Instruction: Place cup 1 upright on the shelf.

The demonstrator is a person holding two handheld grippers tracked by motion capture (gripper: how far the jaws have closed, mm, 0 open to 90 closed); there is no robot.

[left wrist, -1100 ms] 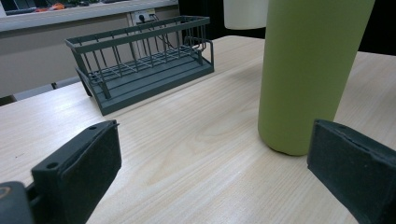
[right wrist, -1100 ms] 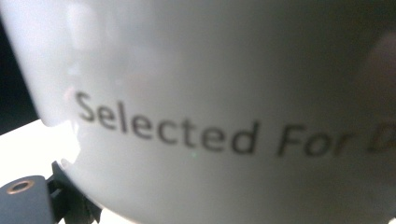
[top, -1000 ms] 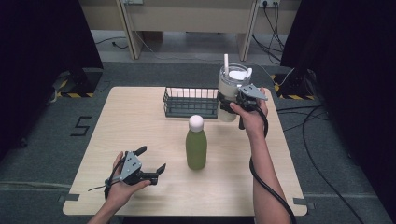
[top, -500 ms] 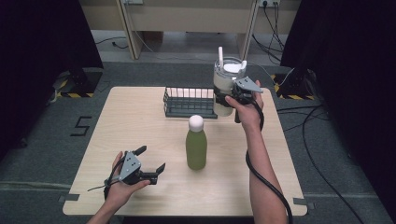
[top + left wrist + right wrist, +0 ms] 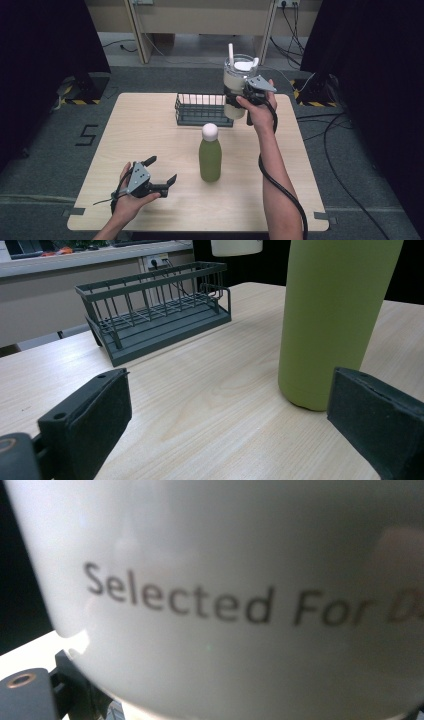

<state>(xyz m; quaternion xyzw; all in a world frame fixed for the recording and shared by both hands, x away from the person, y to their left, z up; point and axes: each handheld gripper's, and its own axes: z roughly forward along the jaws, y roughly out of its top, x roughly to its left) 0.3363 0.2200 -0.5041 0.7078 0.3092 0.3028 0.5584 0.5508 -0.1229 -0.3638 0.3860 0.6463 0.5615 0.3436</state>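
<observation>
Right gripper (image 5: 235, 100): high view, at 1 o'clock from the table's middle; jaws clamped on the white cup (image 5: 238, 85), which it holds raised off the tabletop, above the basket's right end.
White cup: clear lid with a white straw upright; it hangs over the far right part of the table (image 5: 150, 135), close to the far edge.
Left gripper (image 5: 160, 172): at 7 o'clock, near the front edge, in a hand resting on the wood; jaws spread wide, nothing between them.
Green bottle (image 5: 210, 157): upright with a white cap, just off centre toward 5 o'clock, apart from both grippers.
Wire basket (image 5: 200, 109): at 12 o'clock, along the far edge.
Open room: bare wood across the left half and the front right corner.
Left gripper view: both black pads stand far apart over bare tabletop; the green bottle (image 5: 330, 320) rises at 2 o'clock, just beyond the right pad, untouched; the wire basket (image 5: 155, 315) sits at 11 o'clock, with open wood before it.
Right gripper view: the white cup (image 5: 240, 605), lettered "Selected For", sits right against the camera.
</observation>
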